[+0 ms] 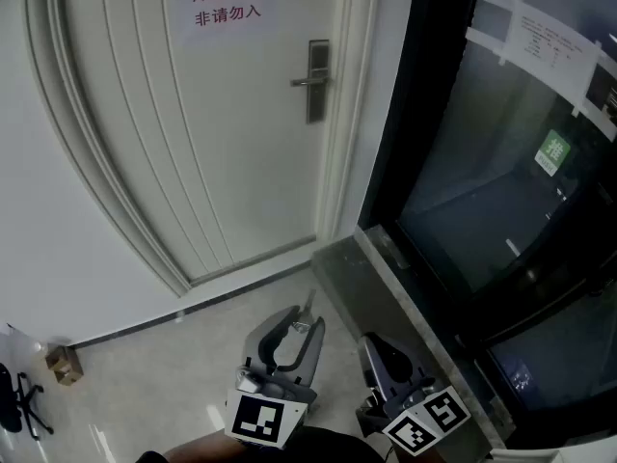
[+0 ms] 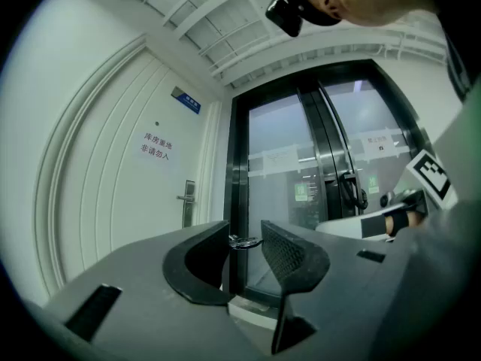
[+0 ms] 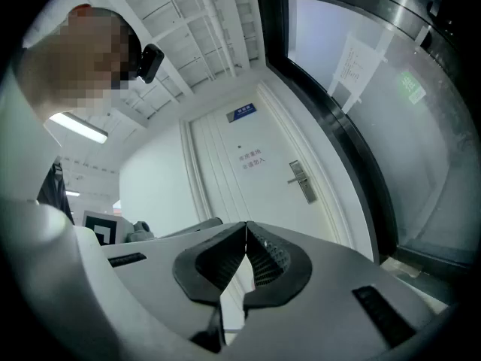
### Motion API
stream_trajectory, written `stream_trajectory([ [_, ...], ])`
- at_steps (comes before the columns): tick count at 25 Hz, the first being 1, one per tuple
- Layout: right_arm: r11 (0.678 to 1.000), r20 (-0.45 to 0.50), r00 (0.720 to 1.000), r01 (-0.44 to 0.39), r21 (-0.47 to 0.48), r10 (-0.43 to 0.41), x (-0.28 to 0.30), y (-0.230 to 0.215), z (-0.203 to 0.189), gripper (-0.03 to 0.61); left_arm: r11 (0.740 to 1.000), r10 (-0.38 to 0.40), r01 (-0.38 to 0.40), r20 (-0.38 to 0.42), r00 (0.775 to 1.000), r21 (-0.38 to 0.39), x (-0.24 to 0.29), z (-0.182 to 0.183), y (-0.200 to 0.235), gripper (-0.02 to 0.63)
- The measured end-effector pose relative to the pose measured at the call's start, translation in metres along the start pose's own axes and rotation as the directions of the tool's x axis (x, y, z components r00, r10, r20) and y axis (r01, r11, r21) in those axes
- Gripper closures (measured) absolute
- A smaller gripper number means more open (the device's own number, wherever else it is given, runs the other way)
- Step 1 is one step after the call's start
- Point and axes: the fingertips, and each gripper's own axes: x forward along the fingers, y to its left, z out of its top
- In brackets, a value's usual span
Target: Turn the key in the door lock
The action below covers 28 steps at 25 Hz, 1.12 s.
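A small metal key (image 2: 244, 241) is being pinched between the tips of the left gripper (image 2: 244, 229), whose jaws are being kept only far enough apart to take it. In the head view the key is being shown sticking out beyond those tips toward the white door (image 1: 222, 133). The right gripper (image 3: 246, 230) is being carried beside it with its jaws pressed together on nothing, while the door lock (image 1: 317, 80) is being seen at the door's right edge, beside the dark glass doors (image 1: 501, 162) and well apart from both grippers.
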Motion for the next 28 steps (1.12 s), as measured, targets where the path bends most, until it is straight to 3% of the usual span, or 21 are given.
stream_trajectory([
  [7,1.000,0.010,1.000,-0.002,-0.019,0.002,0.061,-0.016,0.003,0.566,1.000,-0.006,0.006,0.016,1.000,0.000,0.045,-0.002,0.046,0.482],
  [17,1.000,0.009,1.000,-0.017,-0.013,0.017,0.108,-0.049,0.014,0.566,1.000,0.022,-0.023,0.033,0.999,0.016,0.100,-0.002,0.074,0.482],
  [28,0.995,-0.016,0.995,-0.097,0.003,0.097,0.182,-0.138,0.042,0.566,0.991,0.125,-0.127,0.050,0.991,0.038,0.216,-0.004,0.104,0.482],
])
